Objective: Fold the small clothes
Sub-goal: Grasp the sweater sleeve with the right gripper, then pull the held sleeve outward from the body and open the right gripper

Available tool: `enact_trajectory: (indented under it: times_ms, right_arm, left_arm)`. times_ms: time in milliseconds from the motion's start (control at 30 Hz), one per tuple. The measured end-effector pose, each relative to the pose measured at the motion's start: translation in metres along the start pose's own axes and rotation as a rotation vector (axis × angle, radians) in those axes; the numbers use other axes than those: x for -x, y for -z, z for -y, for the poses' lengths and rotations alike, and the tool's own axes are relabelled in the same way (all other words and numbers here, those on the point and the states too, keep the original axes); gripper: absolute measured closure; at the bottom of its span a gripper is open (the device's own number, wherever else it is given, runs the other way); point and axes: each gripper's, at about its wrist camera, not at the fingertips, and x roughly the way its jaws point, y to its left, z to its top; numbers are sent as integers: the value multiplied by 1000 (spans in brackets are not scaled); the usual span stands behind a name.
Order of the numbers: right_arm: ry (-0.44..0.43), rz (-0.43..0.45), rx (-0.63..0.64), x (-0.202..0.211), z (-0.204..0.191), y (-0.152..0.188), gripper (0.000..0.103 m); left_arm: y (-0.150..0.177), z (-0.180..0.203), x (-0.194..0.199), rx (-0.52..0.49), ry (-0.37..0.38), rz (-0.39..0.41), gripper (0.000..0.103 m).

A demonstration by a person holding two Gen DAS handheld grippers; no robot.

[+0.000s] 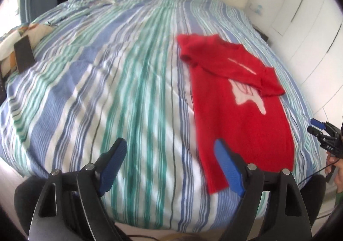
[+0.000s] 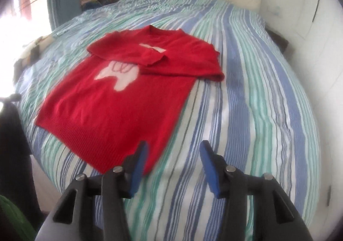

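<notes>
Red knitted wool, in the form of a small jumper with a white motif on the chest, is laid flat on the blue, green and white striped bed cover, its hem towards the near edge of the bed. Both sleeves are seen folded inward across the chest, so the sleeve step is judged done and the lengthwise fold of the body is judged to be the step in hand. The left gripper is held above the near edge of the bed with its 2 blue-padded fingers spread wide and nothing between them; its right pad is seen over the hem corner of the jumper, though contact cannot be confirmed. The right gripper is likewise held open and empty, its left pad just beside the other hem corner. From the left view the right gripper is seen beside the jumper's far side. For the next move, each hem corner would probably need to be pinched through both layers, lifted together and carried towards the neckline, with the folded sleeves left undisturbed.
</notes>
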Motion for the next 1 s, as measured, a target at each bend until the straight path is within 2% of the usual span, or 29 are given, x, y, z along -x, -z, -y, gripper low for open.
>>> enact_trajectory:
  times_ms: [100,167,233,267,367,400,433,467,533,667,767,867,967,1000]
  right_arm:
    - [-109,27,104,-48,-20,-50,49]
    - [-154,24,140,-86,-34,-77,49]
    - [-161,13,154,-124,-43,-99,50]
    - [-159,6,149,-142,-45,-106,50]
    - [-169,-24,116,-189,-45,-117,50]
    - [-165,-17,94,-198,-42,-117,64]
    - [-155,-10,53,-202,-34,-117,90]
    - [-162,6,-18,-199,-20,-118,95]
    - [-176,78,-164,-176,17,-116,95]
    - [-96,234,-404,-105,119,-92,95]
    - [13,311,-603,-63,202,-47,95]
    - [82,314,-795,-56,263,9,95]
    - [65,321,-958,-70,292,59,95]
    - [32,308,-1030,-77,300,72,95]
  left_arm:
    - [-8,-1,-21,21,-104,146,18]
    - [-2,-2,-38,11,-164,184,18]
    - [1,-5,-50,-13,-217,133,18]
    - [2,-6,-51,-20,-221,116,18]
    - [3,-8,-48,-28,-227,121,18]
    - [3,-10,-48,-30,-234,126,18]
    - [5,-10,-45,-29,-245,129,18]
    - [6,-12,-45,-25,-253,130,18]
    - [8,-17,-43,-10,-254,130,18]
    - [8,-26,-44,42,-232,118,18]
    - [8,-30,-51,79,-214,102,18]
    - [10,-32,-58,100,-216,87,18]
    - [13,-33,-65,110,-228,75,18]
    - [14,-34,-67,115,-231,69,18]
